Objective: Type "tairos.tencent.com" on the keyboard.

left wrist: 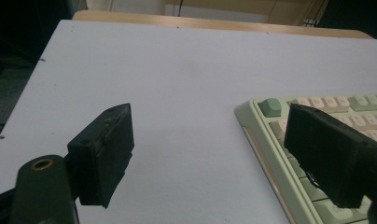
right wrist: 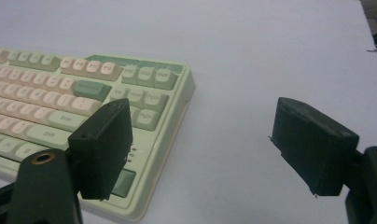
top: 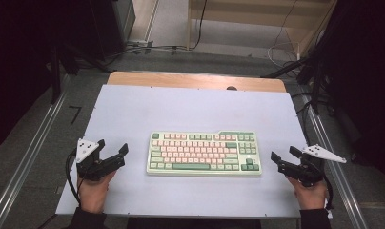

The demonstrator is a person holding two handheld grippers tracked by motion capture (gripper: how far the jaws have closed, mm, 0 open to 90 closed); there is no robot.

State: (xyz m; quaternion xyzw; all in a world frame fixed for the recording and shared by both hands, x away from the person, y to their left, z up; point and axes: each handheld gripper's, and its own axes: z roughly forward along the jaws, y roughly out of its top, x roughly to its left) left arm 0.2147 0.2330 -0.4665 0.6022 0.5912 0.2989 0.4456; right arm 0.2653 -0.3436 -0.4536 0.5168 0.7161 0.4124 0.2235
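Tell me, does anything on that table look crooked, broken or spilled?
Nothing stands out. The keyboard lies flat and square to the table, keys in even rows, with no gaps, spills or damage that I can see. The left hand-held gripper and right hand-held gripper hover open on either side of it, touching nothing.

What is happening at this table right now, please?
A person holds a black two-jaw left gripper and a matching right gripper, one on each side of a pale green keyboard with pink and green keys. It lies flat in the middle of the white table surface. Both grippers are open, holding nothing, apart from the keyboard.
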